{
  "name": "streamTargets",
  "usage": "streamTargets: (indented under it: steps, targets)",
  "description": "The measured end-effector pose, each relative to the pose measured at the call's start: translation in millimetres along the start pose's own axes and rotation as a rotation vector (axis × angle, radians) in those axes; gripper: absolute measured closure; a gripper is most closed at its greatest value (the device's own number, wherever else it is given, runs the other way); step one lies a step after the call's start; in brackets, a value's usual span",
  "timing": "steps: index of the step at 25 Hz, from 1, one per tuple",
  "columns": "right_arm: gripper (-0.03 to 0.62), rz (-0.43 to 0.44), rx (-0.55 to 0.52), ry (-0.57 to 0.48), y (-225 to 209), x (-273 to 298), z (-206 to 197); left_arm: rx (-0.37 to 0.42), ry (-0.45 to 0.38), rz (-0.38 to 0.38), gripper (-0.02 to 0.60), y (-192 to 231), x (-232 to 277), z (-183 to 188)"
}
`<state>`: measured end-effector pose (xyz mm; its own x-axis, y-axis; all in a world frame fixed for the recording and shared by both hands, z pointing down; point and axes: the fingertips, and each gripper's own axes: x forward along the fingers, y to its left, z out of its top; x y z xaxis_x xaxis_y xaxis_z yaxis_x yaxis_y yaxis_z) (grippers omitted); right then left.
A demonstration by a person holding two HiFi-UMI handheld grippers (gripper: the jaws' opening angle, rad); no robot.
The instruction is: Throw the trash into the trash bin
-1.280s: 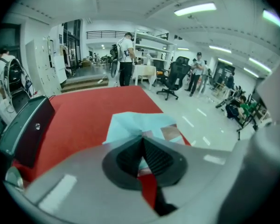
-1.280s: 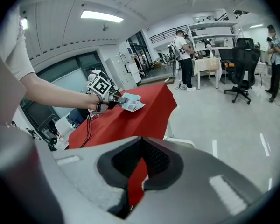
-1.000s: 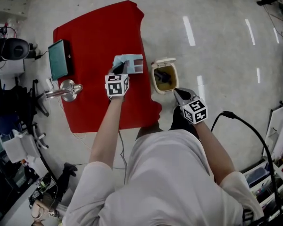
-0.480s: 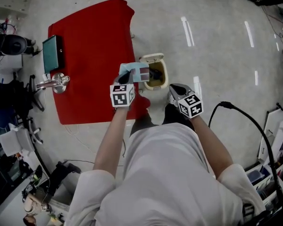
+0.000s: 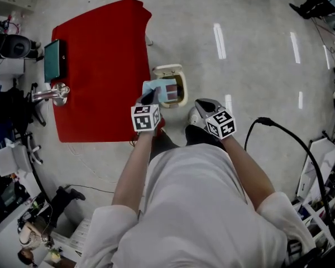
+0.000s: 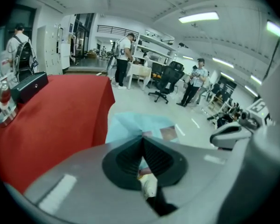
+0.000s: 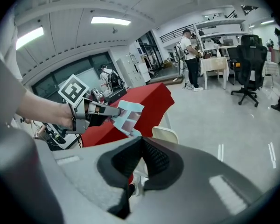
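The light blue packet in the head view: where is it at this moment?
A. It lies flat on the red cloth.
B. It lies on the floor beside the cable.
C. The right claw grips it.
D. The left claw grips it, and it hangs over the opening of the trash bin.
D: the left claw is shut on the light blue packet, which overlaps the mouth of the trash bin; the right claw is shut on nothing.
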<state>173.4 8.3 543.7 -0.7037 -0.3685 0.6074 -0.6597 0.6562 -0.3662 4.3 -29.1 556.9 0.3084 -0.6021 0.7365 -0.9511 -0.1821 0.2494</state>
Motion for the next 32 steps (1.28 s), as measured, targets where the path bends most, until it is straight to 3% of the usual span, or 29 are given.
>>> streamTargets:
  steps: [9, 19, 22, 27, 32]
  targets:
    - [0.592, 0.050, -0.028, 0.087, -28, -5, -27, -0.083, 0.025, 0.021, 0.575, -35, 34, -41]
    - [0.592, 0.013, 0.093, 0.122, -72, 42, -52, -0.136, 0.059, 0.037, 0.574, -5, 122, -83]
    - [0.592, 0.014, 0.161, 0.137, -98, 78, -37, -0.136, 0.102, 0.047, 0.575, 24, 163, -65]
    - [0.592, 0.024, 0.219, 0.151, -99, 188, -32, -0.168, 0.131, 0.062, 0.574, 126, 227, -66]
    - [0.592, 0.038, 0.259, 0.159, -105, 223, -61, -0.210, 0.163, 0.080, 0.574, 147, 265, -95]
